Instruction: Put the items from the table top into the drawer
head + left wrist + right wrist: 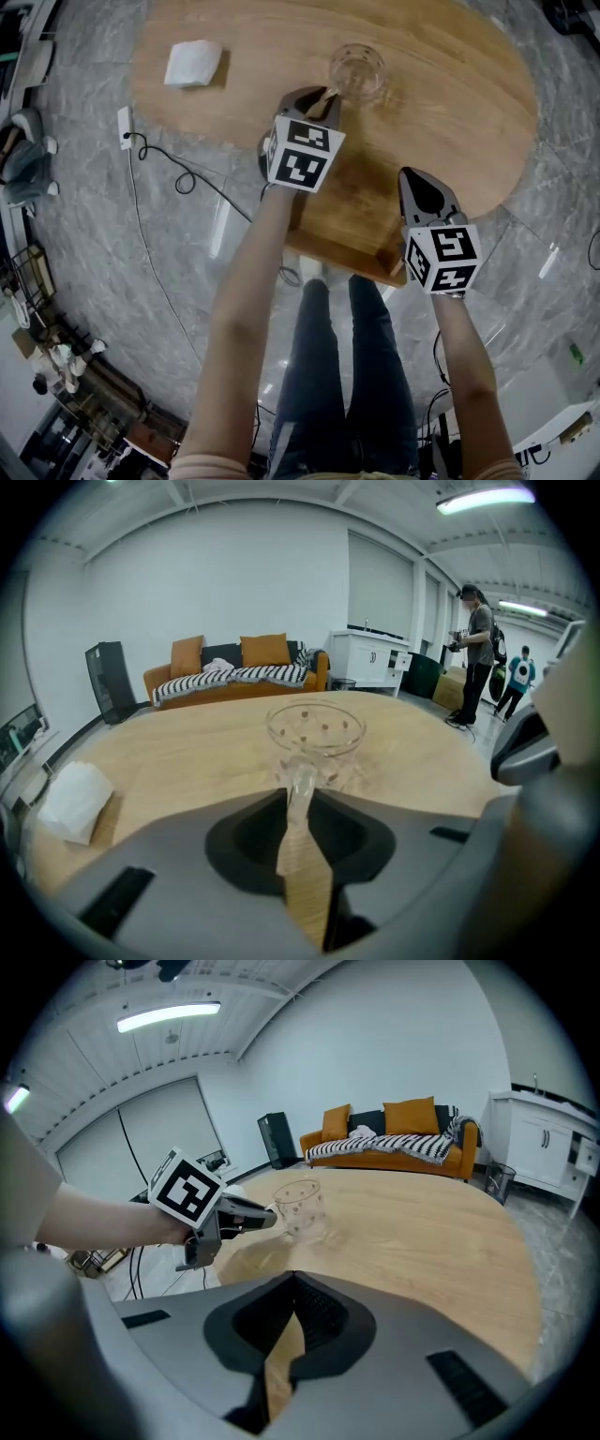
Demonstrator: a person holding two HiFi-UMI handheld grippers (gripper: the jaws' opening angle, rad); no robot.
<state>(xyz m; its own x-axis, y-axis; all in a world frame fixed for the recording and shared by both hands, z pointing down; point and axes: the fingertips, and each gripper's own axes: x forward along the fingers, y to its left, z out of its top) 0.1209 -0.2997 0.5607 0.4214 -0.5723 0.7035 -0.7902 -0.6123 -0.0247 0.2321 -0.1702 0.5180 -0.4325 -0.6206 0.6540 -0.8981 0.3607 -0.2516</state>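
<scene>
The table [450, 103] is a rounded slab of pale wood grain with a curved rim, set on grey marbled floor [84, 216]. The glass cup [357, 70], clear with small dots, stands upright well inside the rim, with bare wood all around it. The left hand-held gripper [323, 101] pinches its near wall (a thin clear strip shows between the jaws). The right hand-held gripper [410, 178], jaws pressed together on nothing, hangs over the near edge. A soft white napkin [194, 64] lies at the far left.
</scene>
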